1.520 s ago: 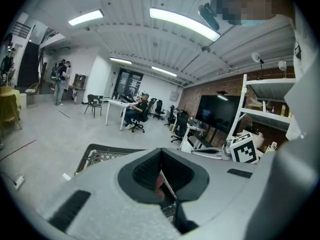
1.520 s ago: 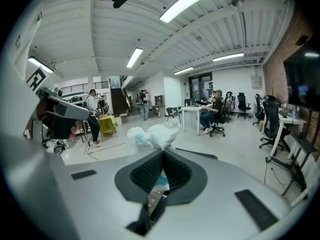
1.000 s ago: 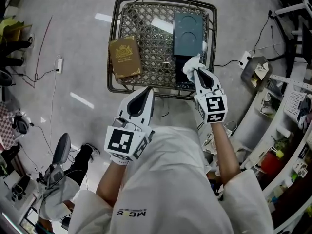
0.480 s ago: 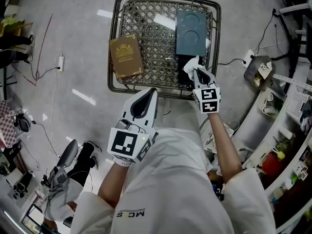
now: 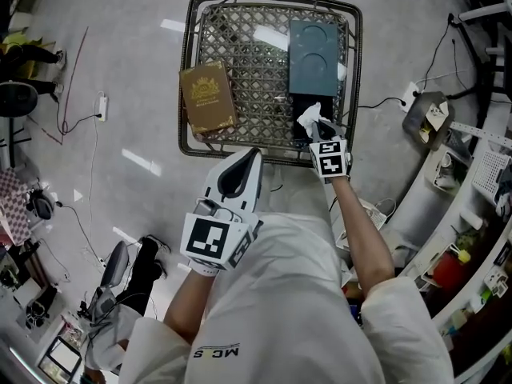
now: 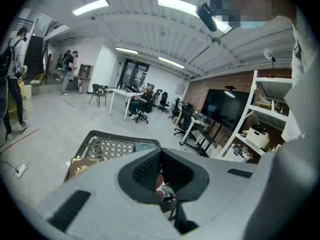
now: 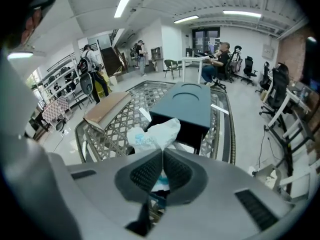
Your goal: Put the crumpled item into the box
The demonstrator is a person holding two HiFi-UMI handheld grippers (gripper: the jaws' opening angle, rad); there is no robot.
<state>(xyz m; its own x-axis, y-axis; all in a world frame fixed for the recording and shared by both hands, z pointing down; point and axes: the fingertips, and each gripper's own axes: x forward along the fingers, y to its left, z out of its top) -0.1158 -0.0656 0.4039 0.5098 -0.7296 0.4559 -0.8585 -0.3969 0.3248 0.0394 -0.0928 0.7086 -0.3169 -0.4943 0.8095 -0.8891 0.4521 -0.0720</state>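
White crumpled item [image 7: 155, 133] is clenched in the right tool [image 7: 162, 156]; the dark box [image 7: 187, 127], seemingly open, is seen just beyond its tips. The left tool [image 6: 160, 154] is seen shut, empty.

- You stand on a grey floor [image 5: 128, 62], with a power strip [image 5: 98, 106] at your left.
- Strip lights [image 6: 90, 6] hang above you.
- A brick wall [image 6: 206, 91], desks [image 6: 120, 92] and shelves [image 6: 272, 115] stand around you.

The crumpled item [image 7: 152, 133] looks thin plastic (faintly glossy), the box [image 7: 186, 104] matt.
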